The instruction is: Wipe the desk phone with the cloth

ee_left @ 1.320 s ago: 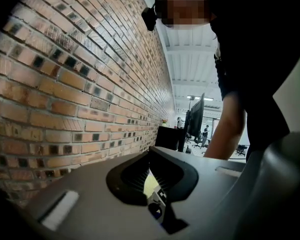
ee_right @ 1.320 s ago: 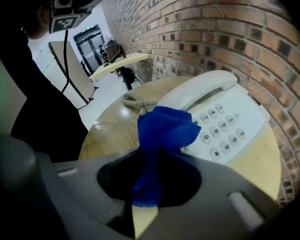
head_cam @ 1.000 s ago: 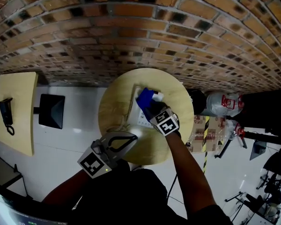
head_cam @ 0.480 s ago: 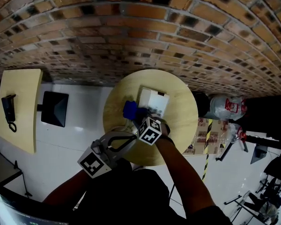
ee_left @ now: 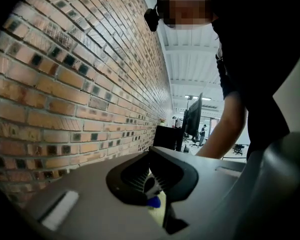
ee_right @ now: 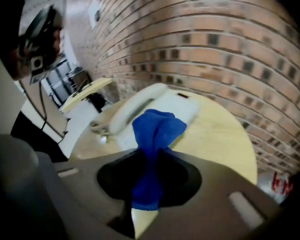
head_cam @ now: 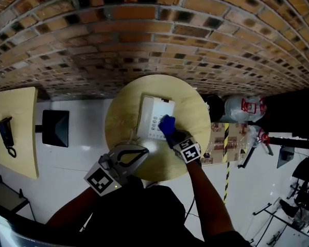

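Your right gripper [head_cam: 171, 131] now sits at the right edge of the desk phone [head_cam: 153, 116], just right of centre frame in the head view. Half a second ago it was at the phone's left side. Its jaws are clamped on the blue cloth [head_cam: 167, 123], which bunches out ahead of them over the keypad side. The phone lies flat on the round wooden table [head_cam: 118, 112], with its handset toward the left.

For this pass, press the loose end of the cloth flat on the casing rather than dragging a tight wad. Keep the jaw tips off the plastic and sweep along the phone's length. The phone looks light and is not held down, so push gently or it may skate.

Your left gripper [head_cam: 142, 151] stays low at the table's near edge, lower left of the phone. Its jaws are closed on nothing, the same as before.
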`<move>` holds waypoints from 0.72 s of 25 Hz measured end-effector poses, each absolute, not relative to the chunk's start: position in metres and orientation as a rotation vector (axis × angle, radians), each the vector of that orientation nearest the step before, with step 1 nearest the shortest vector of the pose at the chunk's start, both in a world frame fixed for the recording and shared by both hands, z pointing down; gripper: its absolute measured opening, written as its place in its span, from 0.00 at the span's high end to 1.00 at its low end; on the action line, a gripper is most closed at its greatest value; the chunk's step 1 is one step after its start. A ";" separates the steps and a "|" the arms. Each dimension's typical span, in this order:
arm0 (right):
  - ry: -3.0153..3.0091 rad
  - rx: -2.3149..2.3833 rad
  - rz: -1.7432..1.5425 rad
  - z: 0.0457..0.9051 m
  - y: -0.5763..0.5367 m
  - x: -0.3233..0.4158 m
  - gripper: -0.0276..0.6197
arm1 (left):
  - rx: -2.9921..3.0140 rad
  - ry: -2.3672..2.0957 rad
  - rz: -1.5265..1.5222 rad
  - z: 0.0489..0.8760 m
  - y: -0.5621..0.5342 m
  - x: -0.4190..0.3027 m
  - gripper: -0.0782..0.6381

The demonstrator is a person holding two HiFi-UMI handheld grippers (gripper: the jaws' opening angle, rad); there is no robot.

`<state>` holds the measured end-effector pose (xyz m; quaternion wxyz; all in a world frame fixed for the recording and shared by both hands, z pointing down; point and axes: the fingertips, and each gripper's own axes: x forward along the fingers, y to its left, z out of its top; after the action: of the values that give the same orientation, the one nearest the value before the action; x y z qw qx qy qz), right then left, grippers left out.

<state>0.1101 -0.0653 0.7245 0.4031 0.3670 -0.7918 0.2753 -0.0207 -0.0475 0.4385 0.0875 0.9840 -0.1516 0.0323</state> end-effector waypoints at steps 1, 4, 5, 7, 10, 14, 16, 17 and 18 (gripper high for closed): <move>-1.967 1.012 0.728 0.726 -0.078 0.138 0.83 | 2.919 -0.444 0.090 0.438 -0.046 -0.018 0.91; -1.844 1.112 0.831 0.746 -0.091 0.199 0.83 | 2.845 -0.432 0.102 0.441 -0.040 -0.014 0.91; -1.808 1.119 0.861 0.755 -0.091 0.211 0.83 | 2.842 -0.426 0.117 0.442 -0.039 -0.013 0.91; -1.761 1.134 0.908 0.770 -0.089 0.226 0.82 | 2.860 -0.412 0.145 0.444 -0.036 -0.012 0.91; -1.735 1.161 0.916 0.779 -0.089 0.233 0.81 | 2.885 -0.398 0.170 0.447 -0.033 -0.012 0.91; -1.757 1.136 0.901 0.780 -0.097 0.227 0.58 | 2.833 -0.429 0.158 0.450 -0.033 -0.017 0.91; -1.766 1.109 0.899 0.782 -0.097 0.223 0.44 | 2.859 -0.416 0.168 0.449 -0.031 -0.017 0.91; -1.773 1.106 0.894 0.781 -0.098 0.223 0.42 | 2.886 -0.403 0.171 0.448 -0.030 -0.016 0.91; -1.788 1.115 0.885 0.777 -0.100 0.222 0.42 | 2.899 -0.396 0.169 0.448 -0.030 -0.016 0.91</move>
<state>0.2222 -0.0996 0.7766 0.4152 0.4439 -0.7116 0.3525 -0.0156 -0.0296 0.4476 0.1053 0.9836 -0.1344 0.0572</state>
